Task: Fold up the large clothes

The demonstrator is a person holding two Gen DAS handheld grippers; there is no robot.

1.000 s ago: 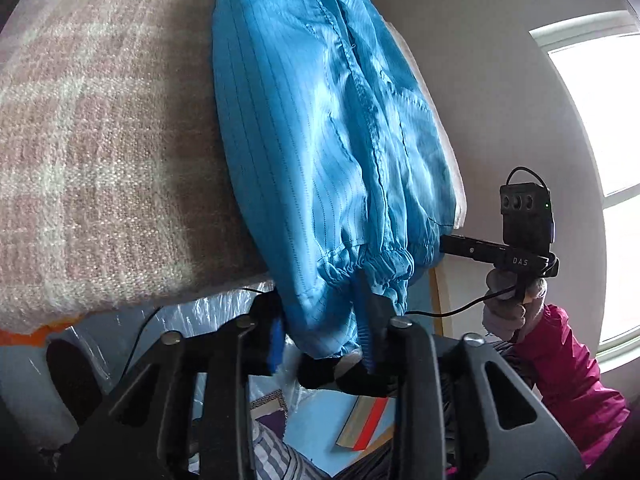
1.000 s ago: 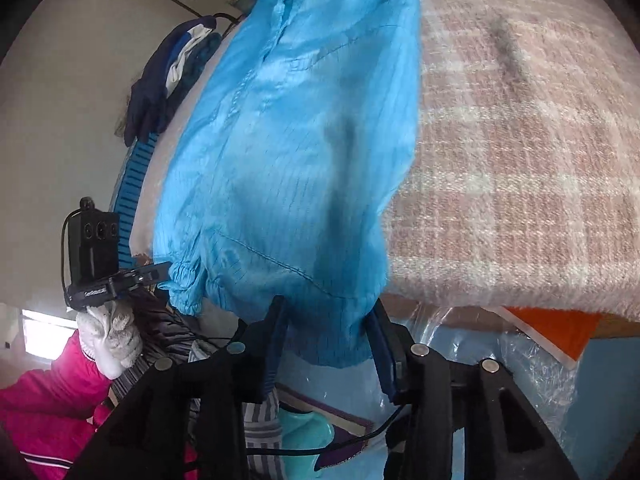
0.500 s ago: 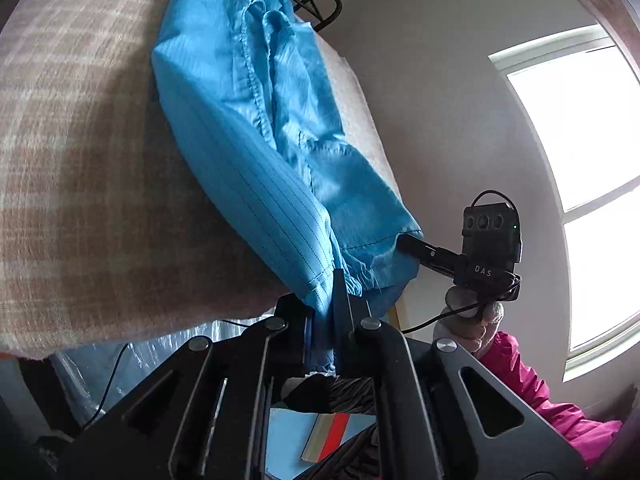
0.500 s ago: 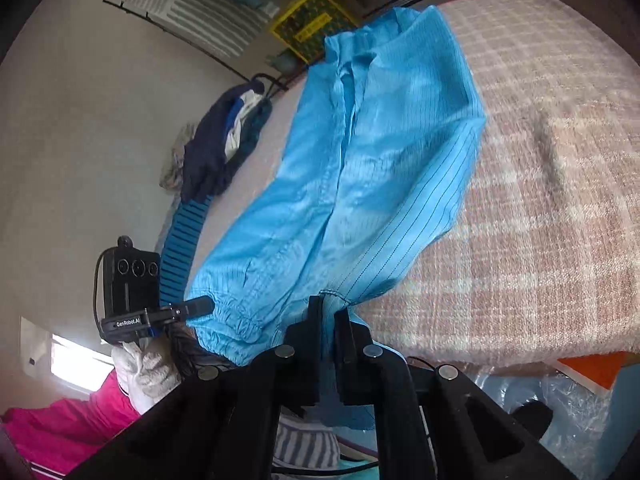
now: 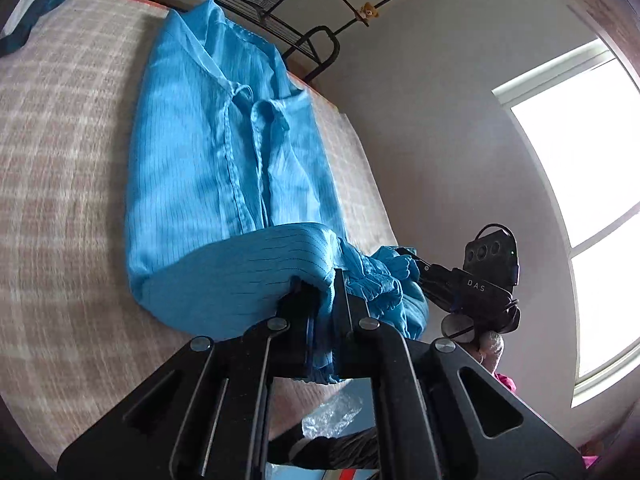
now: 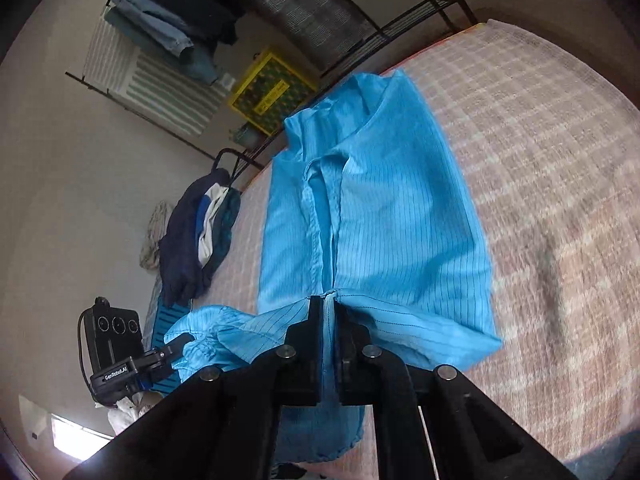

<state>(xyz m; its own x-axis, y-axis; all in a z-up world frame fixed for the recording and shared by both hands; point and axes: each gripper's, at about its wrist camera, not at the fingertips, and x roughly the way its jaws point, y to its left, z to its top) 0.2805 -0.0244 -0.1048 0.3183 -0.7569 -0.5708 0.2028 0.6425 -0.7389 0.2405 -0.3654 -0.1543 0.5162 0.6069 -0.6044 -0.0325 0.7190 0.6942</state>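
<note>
Both tongs are clenched on the hem of the blue garment (image 5: 224, 168), which lies along the bed (image 5: 60, 160) toward its near edge: left tongs (image 5: 326, 296), right tongs (image 6: 329, 320). The fold should go best with the hem carried level and taut toward the collar.

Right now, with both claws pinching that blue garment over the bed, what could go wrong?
The left gripper and right gripper each pinch only a thin edge of the blue garment, so the slick cloth might slip out. The bunched elastic cuff beside the left gripper could fold in crooked. The rest still lies on the plaid blanket and may drag and wrinkle.
</note>
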